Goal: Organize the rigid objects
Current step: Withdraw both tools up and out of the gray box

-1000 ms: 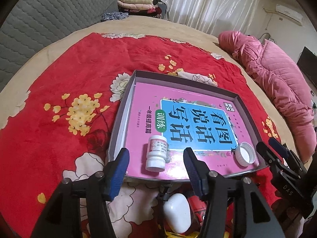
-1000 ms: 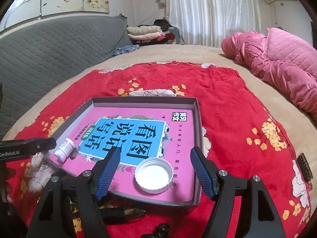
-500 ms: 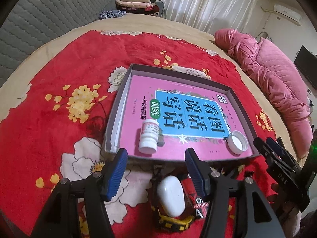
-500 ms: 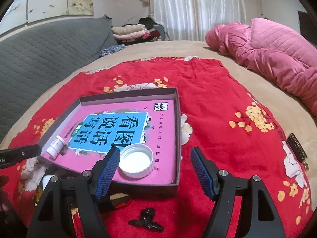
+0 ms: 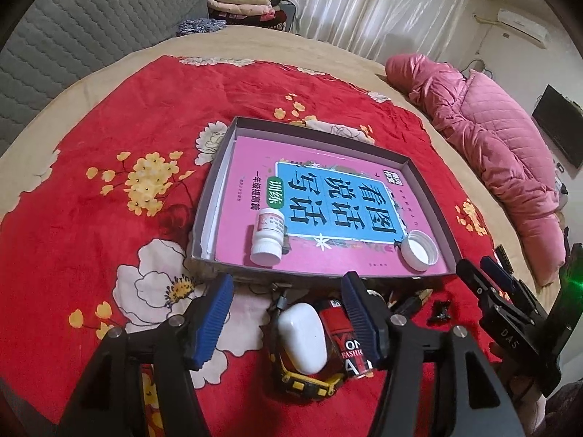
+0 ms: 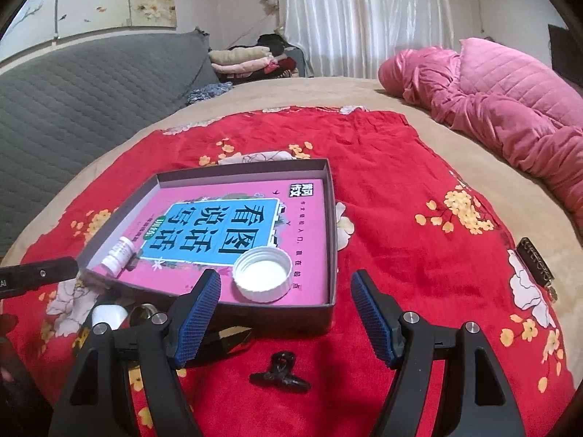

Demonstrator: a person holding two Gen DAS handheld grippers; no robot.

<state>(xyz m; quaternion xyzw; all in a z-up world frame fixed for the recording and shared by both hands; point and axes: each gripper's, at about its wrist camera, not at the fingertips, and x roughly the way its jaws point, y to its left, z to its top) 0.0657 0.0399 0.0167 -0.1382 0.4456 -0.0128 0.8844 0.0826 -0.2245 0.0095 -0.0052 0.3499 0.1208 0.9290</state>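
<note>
A shallow grey box (image 5: 209, 196) (image 6: 332, 233) on the red blanket holds a pink book (image 5: 328, 189), a small white pill bottle (image 5: 269, 236) (image 6: 118, 255) lying on its side, and a white lid (image 5: 419, 250) (image 6: 263, 274). My left gripper (image 5: 288, 318) is open and empty, just in front of the box, over a white earbud case (image 5: 302, 337) (image 6: 107, 316), a red can (image 5: 344, 338) and a yellow-black tape measure (image 5: 306, 382). My right gripper (image 6: 286, 322) is open and empty, above a small black clip (image 6: 280, 373) (image 5: 440, 309).
A red floral blanket (image 5: 109, 167) covers a round beige bed. A pink quilted coat (image 5: 503, 167) (image 6: 510, 102) lies at the right. A dark metal tag (image 6: 535, 264) lies on the blanket at the right. A dark tool (image 6: 226, 338) lies by the box's front wall.
Both grippers have drawn back from the box toward the near side. The earbud case, can, tape measure and black clip have come into view below them. Both stay open.
</note>
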